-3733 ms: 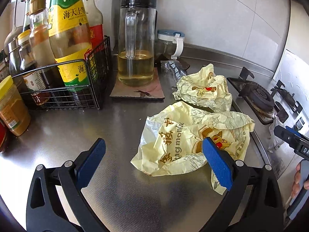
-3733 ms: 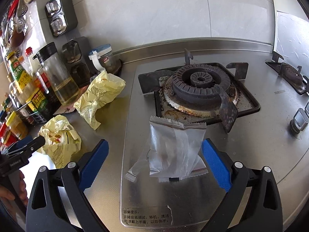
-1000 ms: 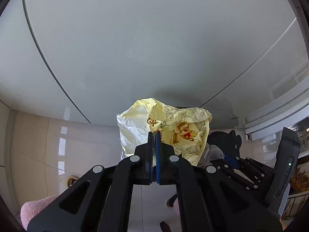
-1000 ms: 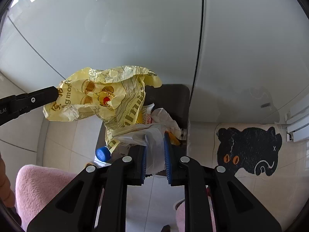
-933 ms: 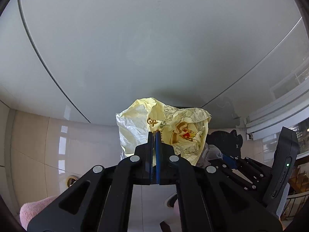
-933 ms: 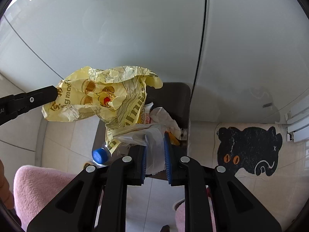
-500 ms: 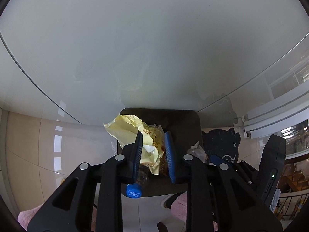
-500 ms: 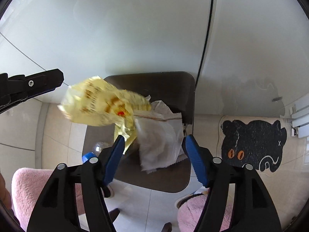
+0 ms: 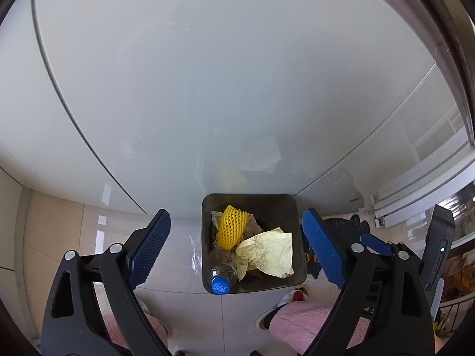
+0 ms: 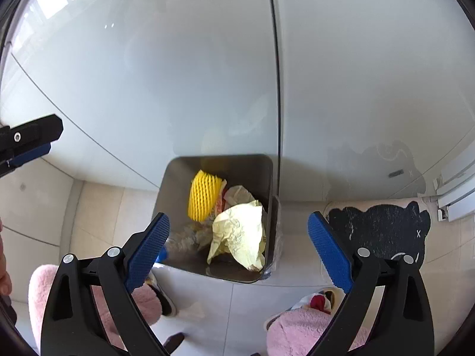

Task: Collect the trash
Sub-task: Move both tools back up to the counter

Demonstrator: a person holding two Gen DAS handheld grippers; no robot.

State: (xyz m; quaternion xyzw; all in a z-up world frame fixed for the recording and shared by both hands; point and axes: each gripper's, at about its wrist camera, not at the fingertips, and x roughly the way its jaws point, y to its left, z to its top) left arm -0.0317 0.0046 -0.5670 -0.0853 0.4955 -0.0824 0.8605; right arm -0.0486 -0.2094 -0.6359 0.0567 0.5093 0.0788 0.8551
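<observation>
A dark square trash bin (image 9: 298, 225) (image 10: 175, 175) stands on the tiled floor against white cabinet doors. Inside lie a crumpled pale yellow wrapper (image 9: 268, 253) (image 10: 239, 231), a yellow foam fruit net (image 9: 231, 227) (image 10: 203, 197) and a clear bottle with a blue cap (image 9: 221, 284). My left gripper (image 9: 236, 250) hovers above the bin, its jaws opening wide with nothing between the pads. My right gripper (image 10: 239, 250) also hangs over the bin, jaws opening, empty. The clear plastic packet is not distinguishable in the bin.
White cabinet doors (image 9: 207, 89) rise behind the bin. A black cat-shaped mat (image 10: 377, 228) lies on the floor to the right. A person's pink fluffy slippers (image 10: 299, 329) stand in front of the bin. The left gripper's finger (image 10: 29, 138) shows at the right view's left edge.
Both grippers let go: the yellow wrapper and the clear packet dropped from the jaws into the bin. The jaws spread wide and both hands rose, so the bin looks smaller.
</observation>
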